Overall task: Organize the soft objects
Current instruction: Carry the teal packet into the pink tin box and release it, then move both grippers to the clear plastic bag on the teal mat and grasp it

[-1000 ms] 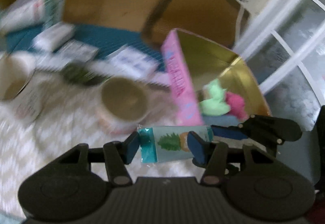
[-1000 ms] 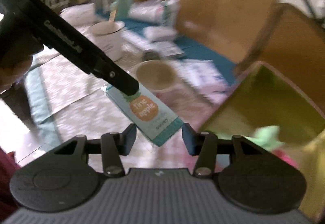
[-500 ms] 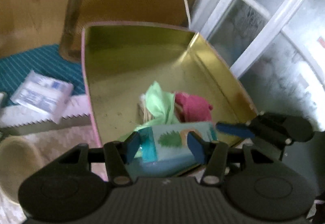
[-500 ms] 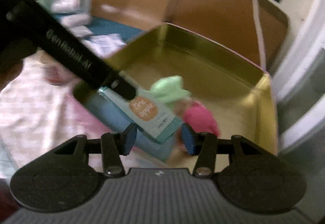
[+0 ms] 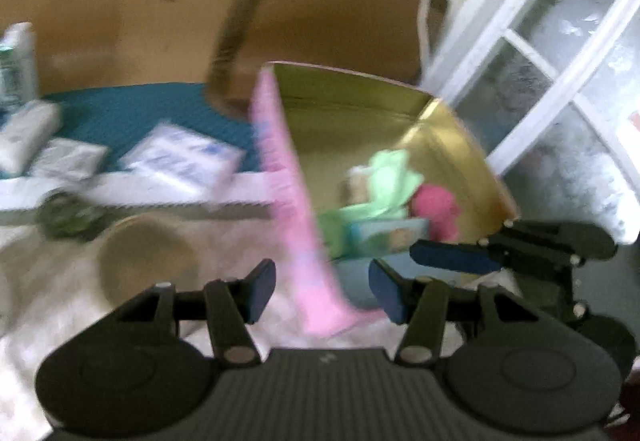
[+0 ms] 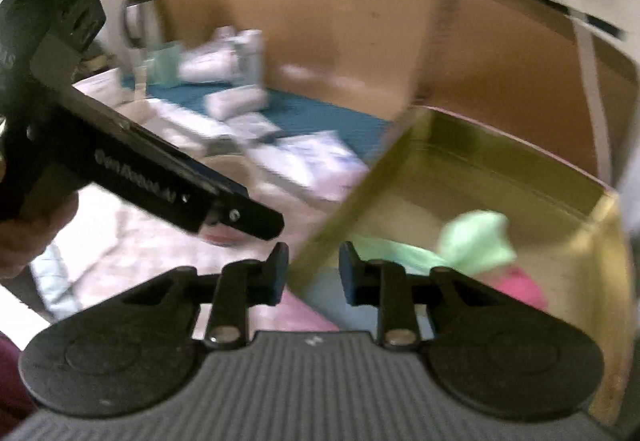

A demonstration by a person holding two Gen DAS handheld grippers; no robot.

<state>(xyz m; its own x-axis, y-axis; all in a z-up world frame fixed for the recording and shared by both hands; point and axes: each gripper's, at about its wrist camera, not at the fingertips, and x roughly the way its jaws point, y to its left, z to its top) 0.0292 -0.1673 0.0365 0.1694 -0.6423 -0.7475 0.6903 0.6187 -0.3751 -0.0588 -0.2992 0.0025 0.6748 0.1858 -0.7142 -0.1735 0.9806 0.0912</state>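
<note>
The left gripper (image 5: 322, 291) stands apart with nothing clamped; the tin's (image 5: 460, 129) pink wall shows between its jaws, untouched. The right gripper (image 6: 313, 273) is closing, jaws narrowly apart, with only the tin's near corner behind the gap and nothing gripped. One open tin, gold inside, sits at the right. In it lie three soft things: one green cloth (image 5: 390, 181), one pink piece (image 5: 436, 209) just right of it, and one teal packet (image 5: 384, 237) at the near side. Left of the tin, on the counter (image 5: 132, 113), lie several white packets (image 5: 180, 157) and one bowl (image 5: 148, 257); blur hides an exact count.
</note>
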